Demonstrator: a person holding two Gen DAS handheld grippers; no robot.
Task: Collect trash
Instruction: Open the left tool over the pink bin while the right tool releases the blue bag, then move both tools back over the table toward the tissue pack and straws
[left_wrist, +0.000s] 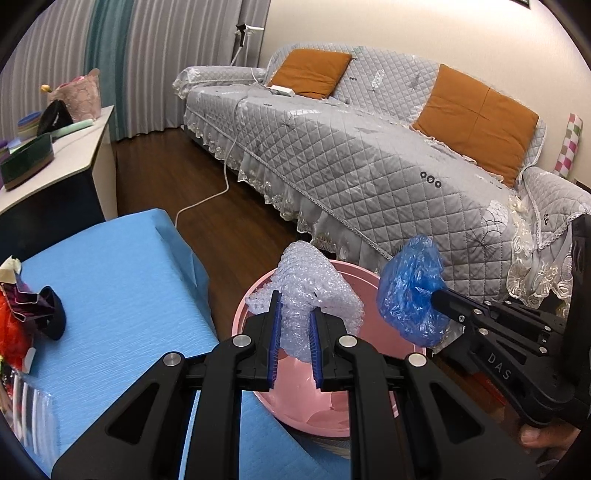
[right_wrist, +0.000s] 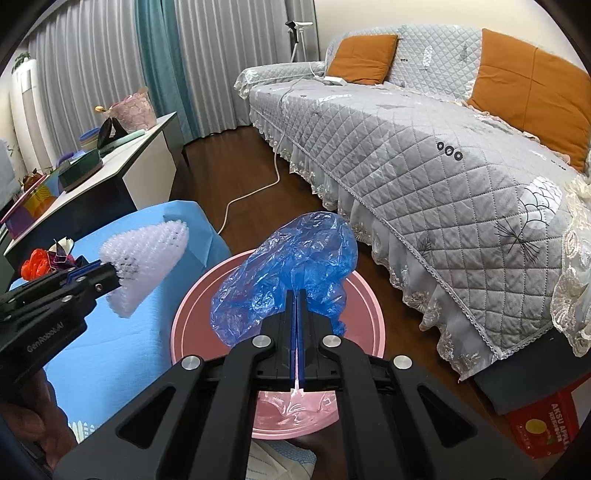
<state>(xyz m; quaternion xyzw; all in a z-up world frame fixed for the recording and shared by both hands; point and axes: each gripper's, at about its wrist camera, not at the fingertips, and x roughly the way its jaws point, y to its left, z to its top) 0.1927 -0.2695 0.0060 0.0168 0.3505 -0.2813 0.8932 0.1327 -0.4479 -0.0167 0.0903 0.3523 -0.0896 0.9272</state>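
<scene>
sofa (left_wrist: 369, 162) w/ grey quilted cover runs along the far wall, orange cushions (left_wrist: 476, 122) on it. blue table (left_wrist: 118, 295) at left, small pile of scraps (left_wrist: 26, 310) on its edge. pink bin (right_wrist: 280, 328) on floor btwn table & sofa. left gripper (left_wrist: 295, 332) clamped narrow on bubble wrap (left_wrist: 310, 284), above the bin. right gripper (right_wrist: 297, 317) fully closed on blue bag (right_wrist: 288, 277), also over bin, just beside the wrap.
</scene>
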